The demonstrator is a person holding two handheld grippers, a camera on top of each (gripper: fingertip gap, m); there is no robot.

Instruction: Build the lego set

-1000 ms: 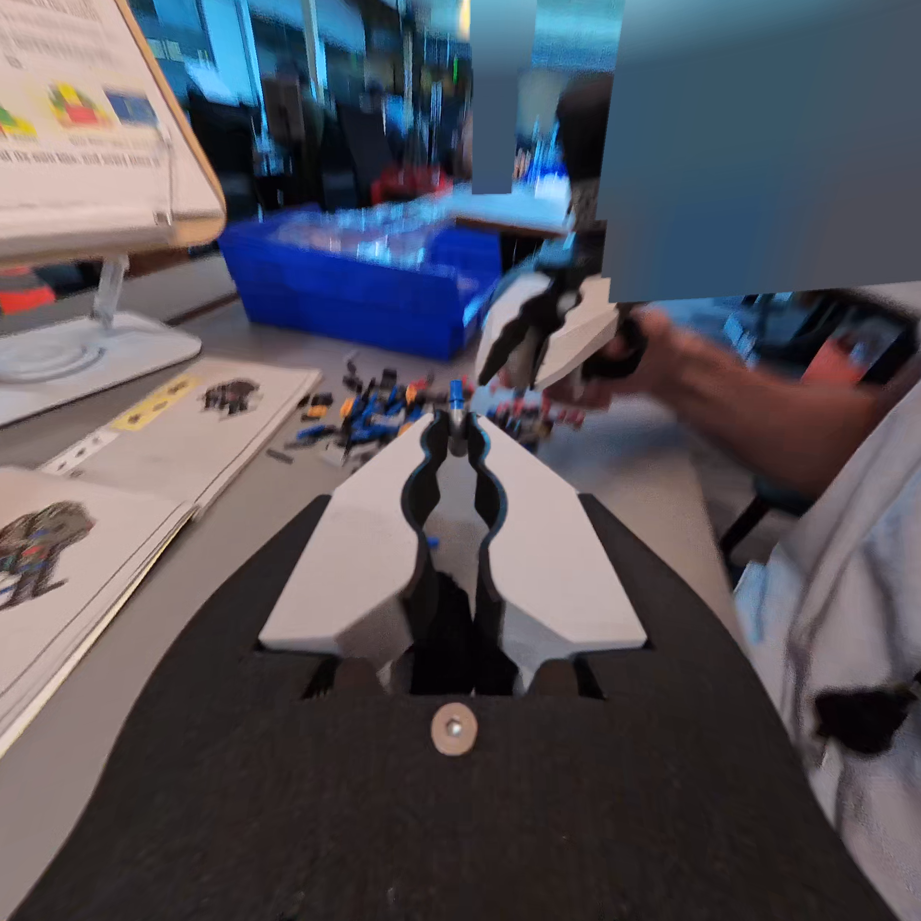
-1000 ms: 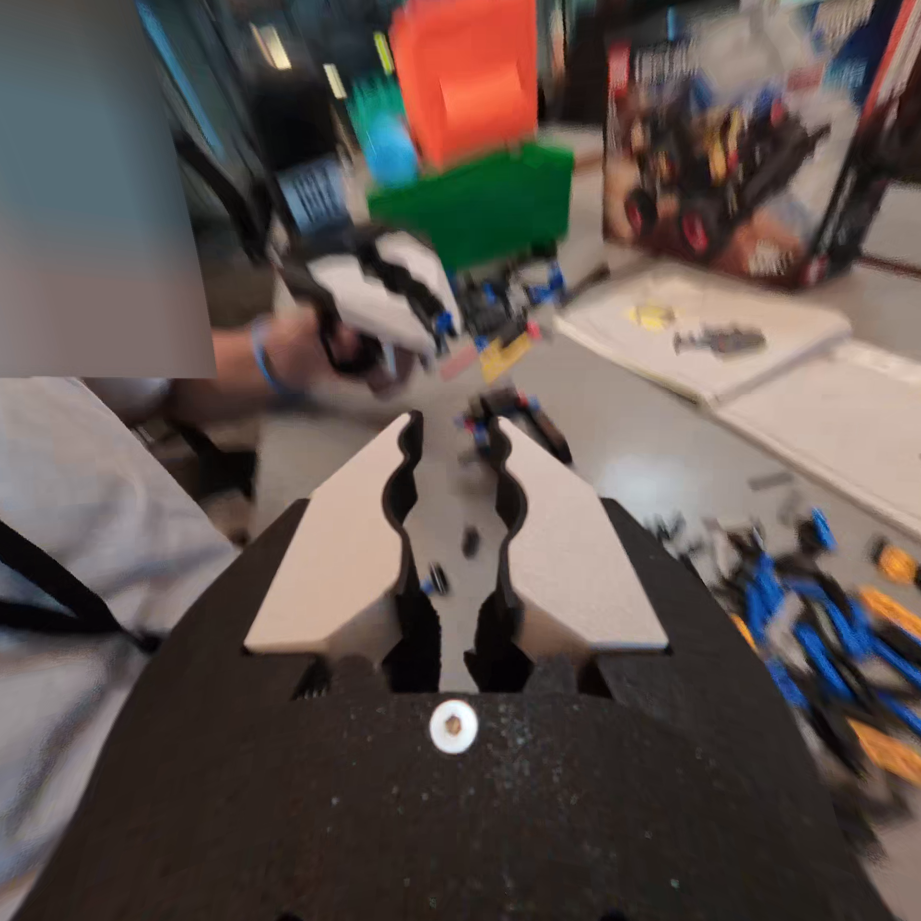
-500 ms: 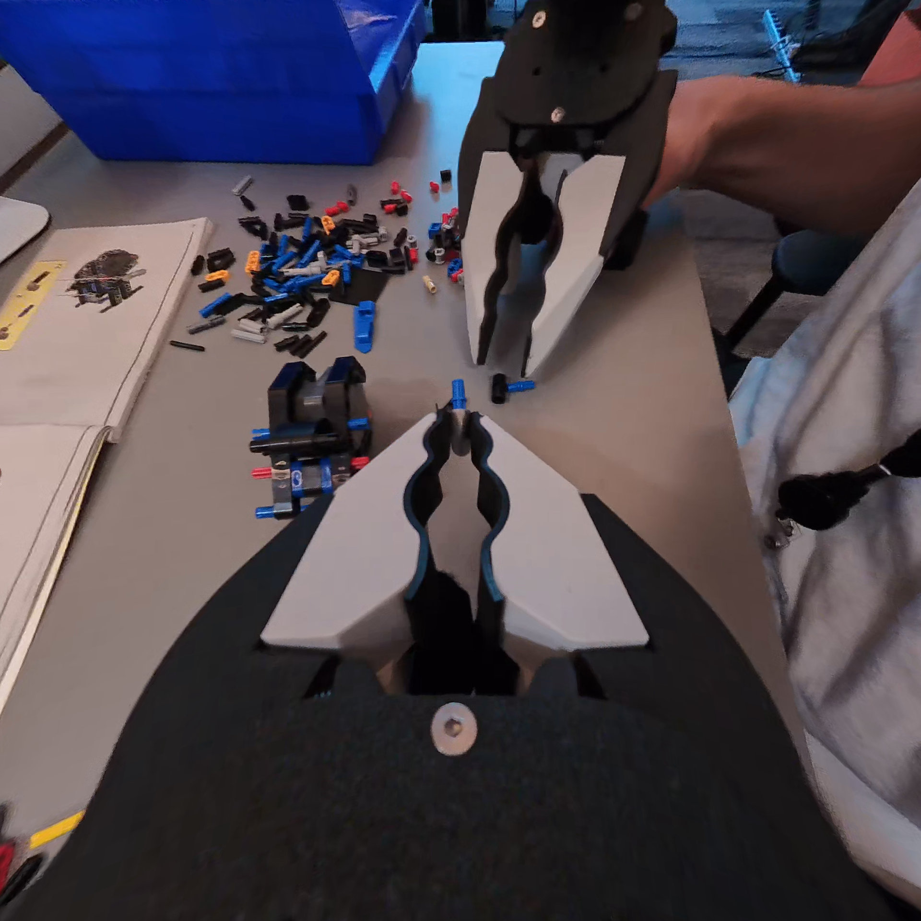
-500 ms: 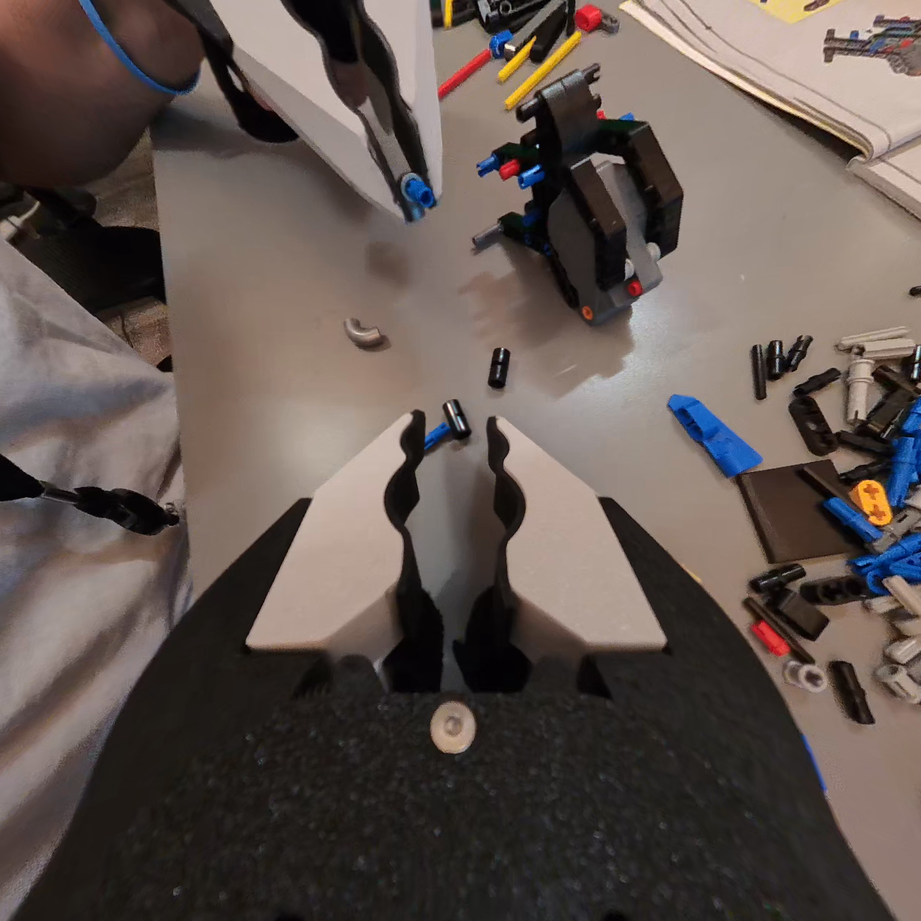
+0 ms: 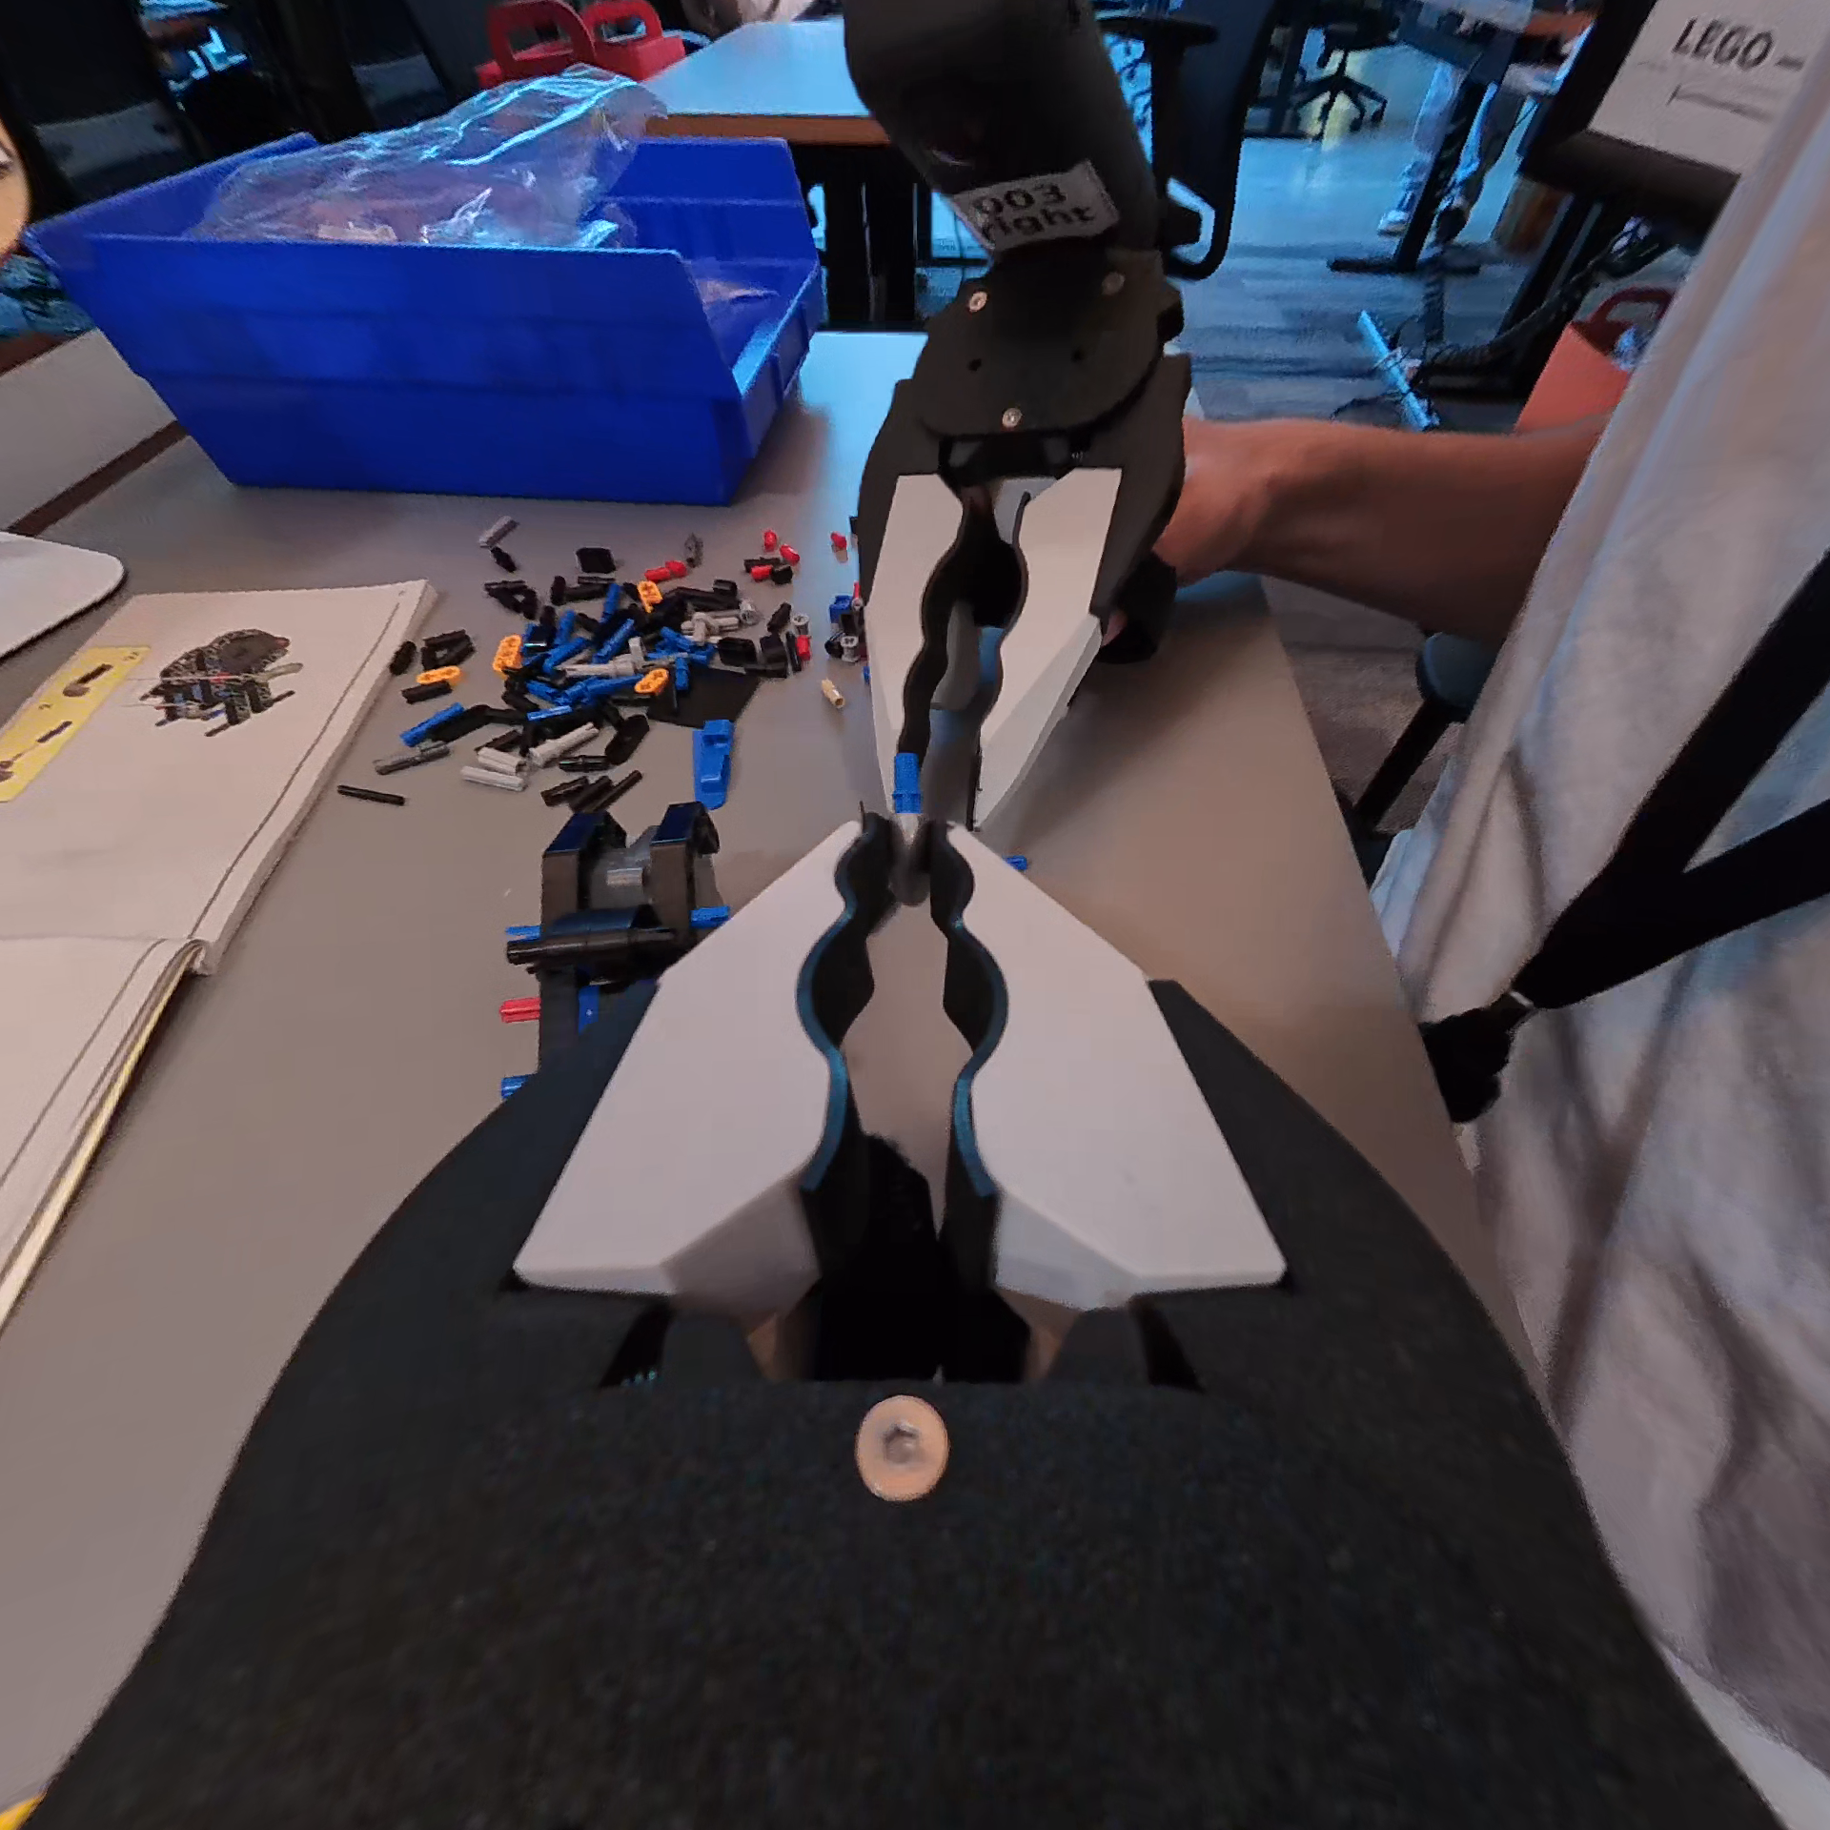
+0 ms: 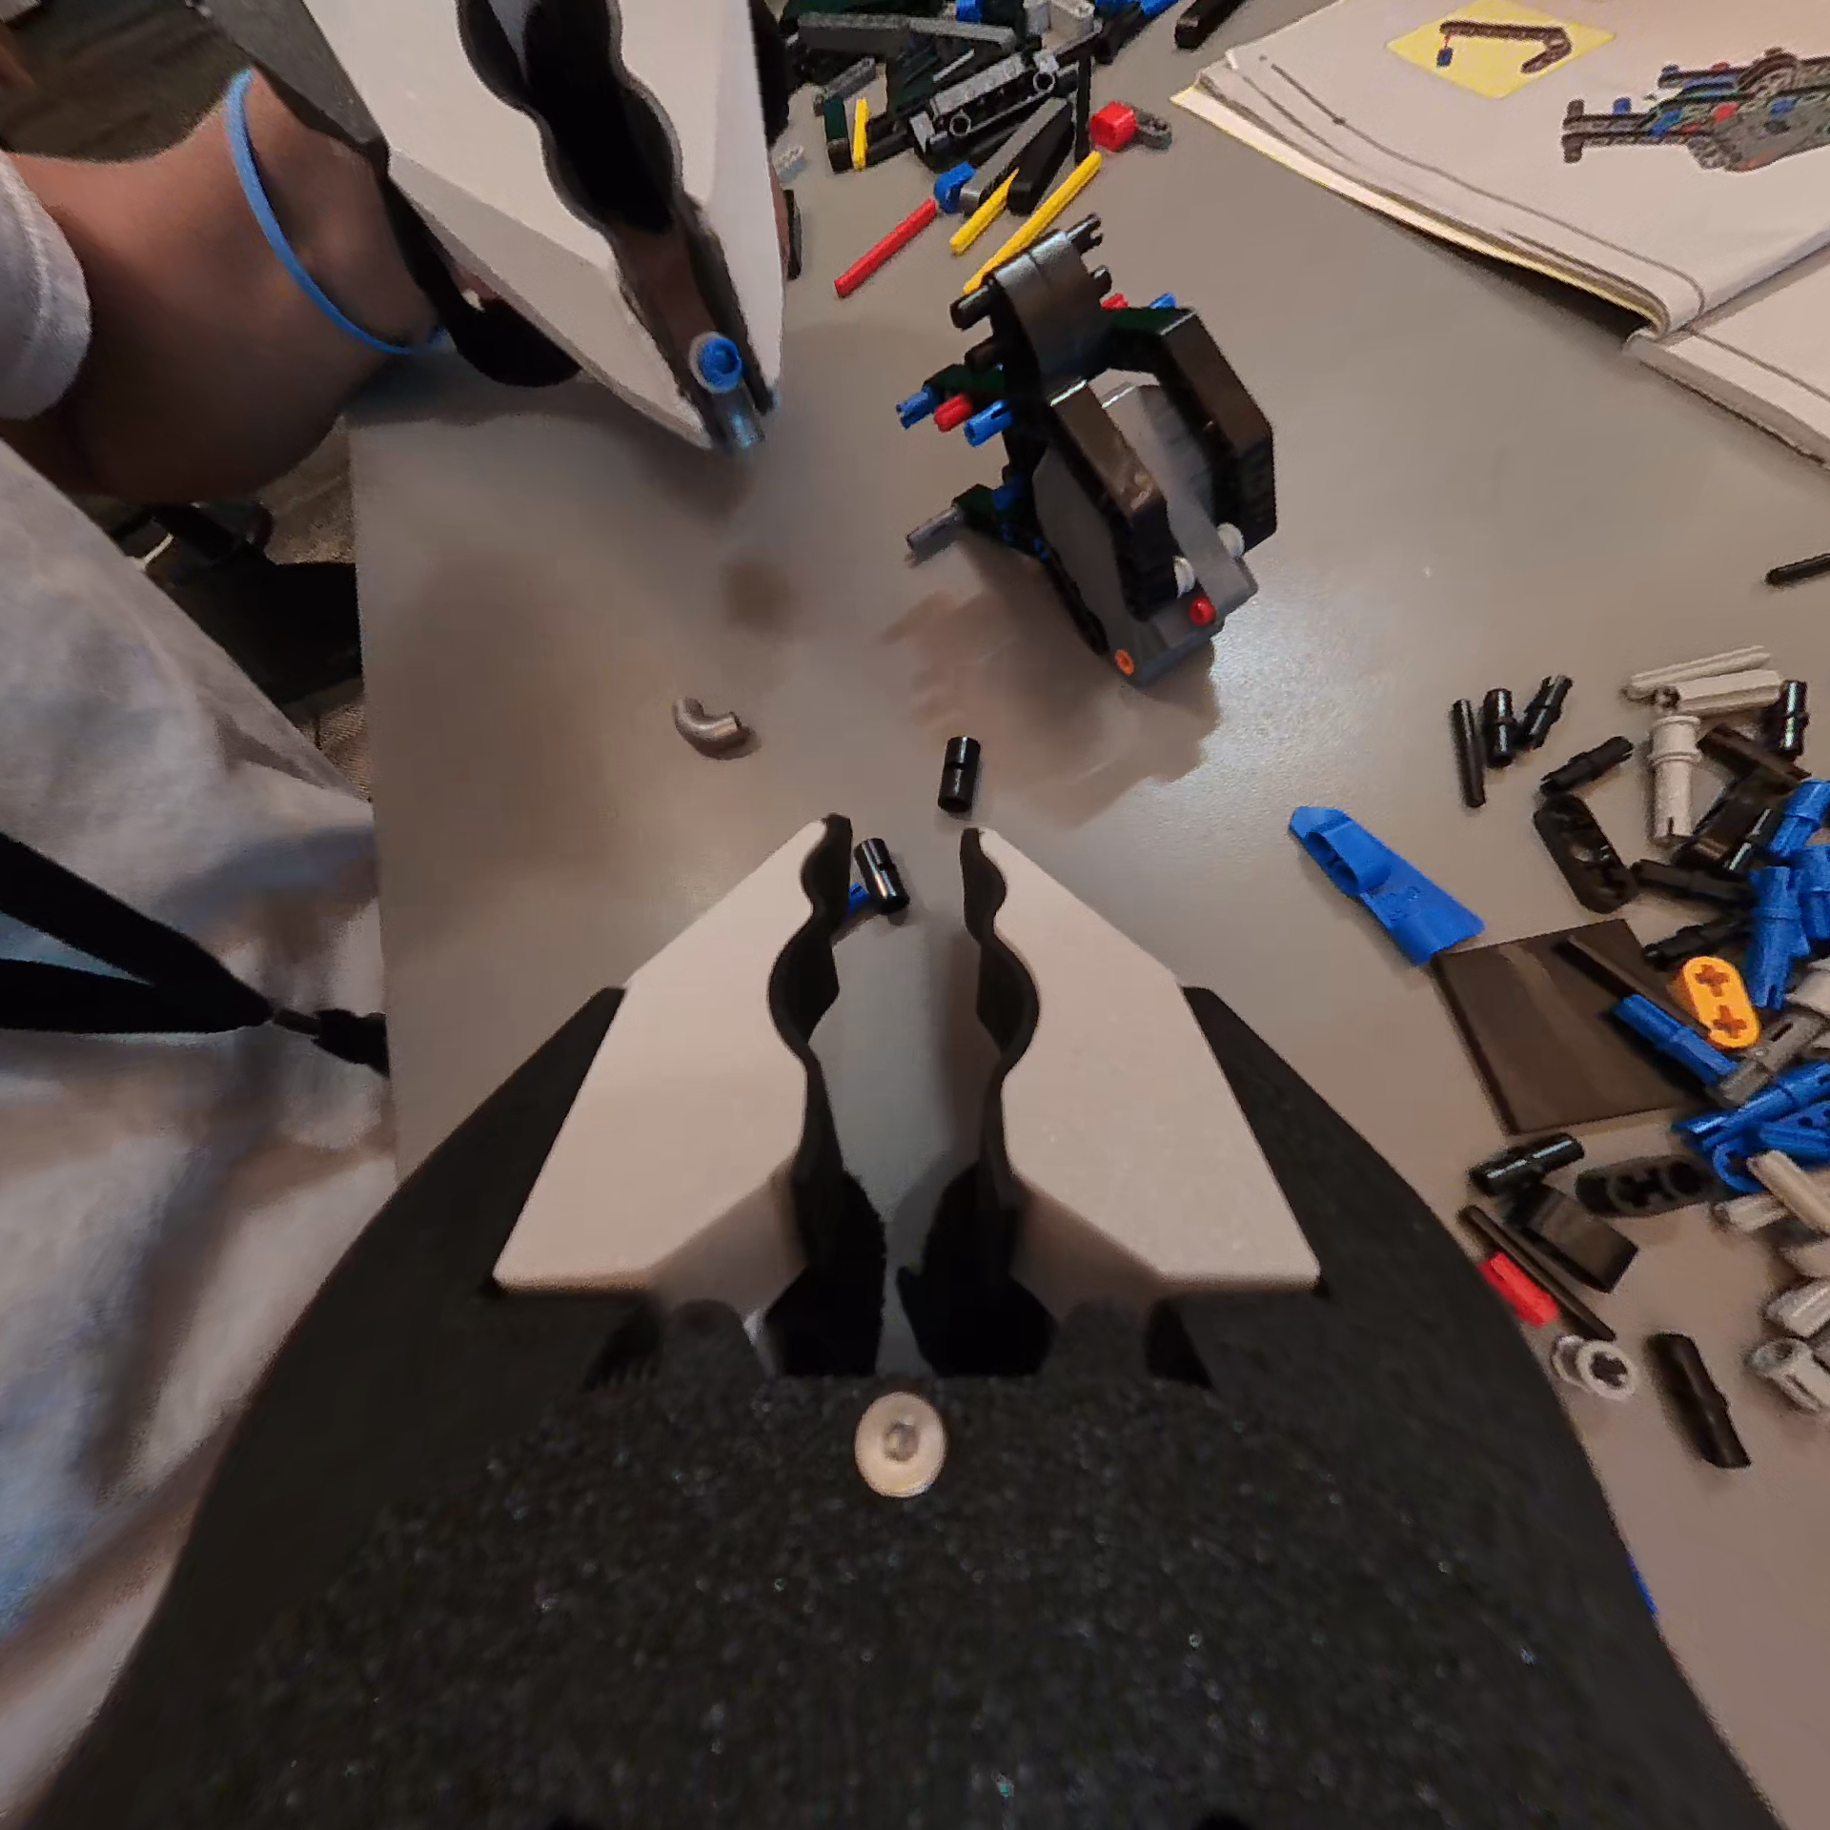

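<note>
Between the tips of the left gripper (image 5: 899,854), whose white fingers are pressed together, sits a small grey and blue Lego pin (image 5: 903,804), its blue end poking out forward above the grey table (image 5: 1169,891). Seen from the right wrist view, that same gripper (image 6: 728,411) hangs over the table with the blue-capped pin (image 6: 715,364) clamped at its tip. The right gripper (image 6: 906,842) points down at the table with its fingers apart and nothing between them; a short black connector with a blue pin (image 6: 879,873) lies on the table just in front of the gap, nearer the left finger. A second black sleeve (image 6: 958,774) lies just beyond it, and a curved grey piece (image 6: 708,721) is off to the left. A partly built black and grey Lego assembly (image 6: 1119,475) stands farther back, near loose blue, black and grey parts (image 6: 1703,990) and an open instruction booklet (image 6: 1545,149). A blue plastic bin (image 5: 436,327) sits behind the pile.
</note>
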